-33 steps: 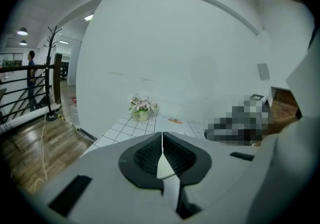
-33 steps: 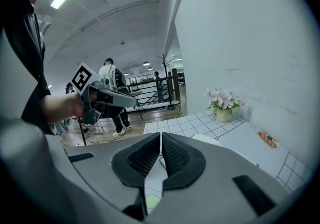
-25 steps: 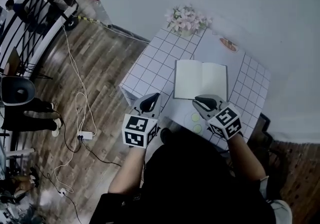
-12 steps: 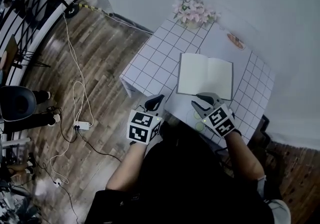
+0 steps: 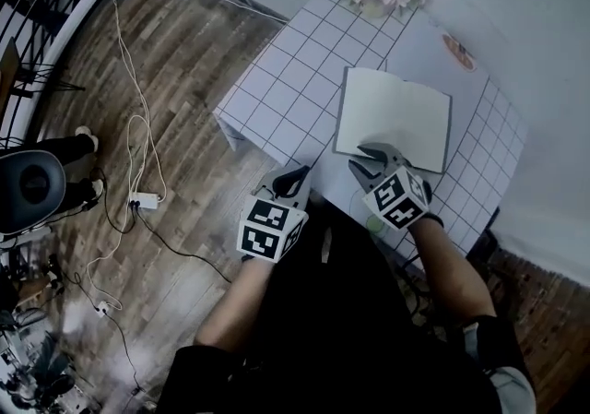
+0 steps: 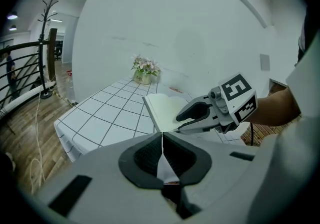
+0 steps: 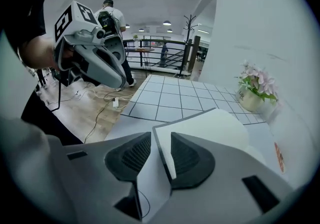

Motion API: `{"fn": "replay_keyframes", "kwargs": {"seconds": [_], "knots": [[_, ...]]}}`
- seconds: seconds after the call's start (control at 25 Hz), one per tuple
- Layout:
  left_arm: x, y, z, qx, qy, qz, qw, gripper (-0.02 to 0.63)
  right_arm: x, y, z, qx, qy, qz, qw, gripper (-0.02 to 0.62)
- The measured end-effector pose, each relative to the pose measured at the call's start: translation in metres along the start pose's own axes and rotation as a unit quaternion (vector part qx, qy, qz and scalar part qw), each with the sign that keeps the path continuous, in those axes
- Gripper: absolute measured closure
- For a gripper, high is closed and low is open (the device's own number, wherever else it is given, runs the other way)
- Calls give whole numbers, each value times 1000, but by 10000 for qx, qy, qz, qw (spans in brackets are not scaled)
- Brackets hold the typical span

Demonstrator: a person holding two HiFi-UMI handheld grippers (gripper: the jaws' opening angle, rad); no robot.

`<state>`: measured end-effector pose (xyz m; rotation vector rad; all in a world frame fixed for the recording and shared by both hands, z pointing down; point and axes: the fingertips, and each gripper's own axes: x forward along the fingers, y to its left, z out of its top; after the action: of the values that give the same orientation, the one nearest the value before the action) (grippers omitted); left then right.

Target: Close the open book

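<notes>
Right gripper (image 7: 161, 154) jaws have just been opening and now stand apart, with the open book's (image 7: 206, 129) near edge between them. Left gripper (image 6: 162, 154) jaws closed, nothing between.

No text is legible: the left hand-held gripper (image 5: 295, 178) and right hand-held gripper (image 5: 361, 161) bear only square markers, and the orange sticker (image 5: 458, 53) at the tabletop's (image 5: 286, 80) far edge is too small.

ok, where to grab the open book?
Probably the left page's near edge, from the person's side: the book lies flat and open, that thin edge facing the right hand-held gripper, whose jaws have just been opening and straddle it.
</notes>
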<state>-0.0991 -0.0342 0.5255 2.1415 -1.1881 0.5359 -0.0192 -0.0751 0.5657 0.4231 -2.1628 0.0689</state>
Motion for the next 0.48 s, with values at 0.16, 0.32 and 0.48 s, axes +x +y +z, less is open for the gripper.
{"fn": "replay_keyframes", "kwargs": {"seconds": [0.16,0.32,0.48], "knots": [[6,6,-11,-105,23,23,9999,592,20,0,3,-249,183,43,9995,474],[11,7,-17,-215,31,27,9998,592,34,0,0,-422,377,113,9983,471],[12,13,-18,-256,34,43,9997,592,47,1,-2,-564,503,188,9970,453]]}}
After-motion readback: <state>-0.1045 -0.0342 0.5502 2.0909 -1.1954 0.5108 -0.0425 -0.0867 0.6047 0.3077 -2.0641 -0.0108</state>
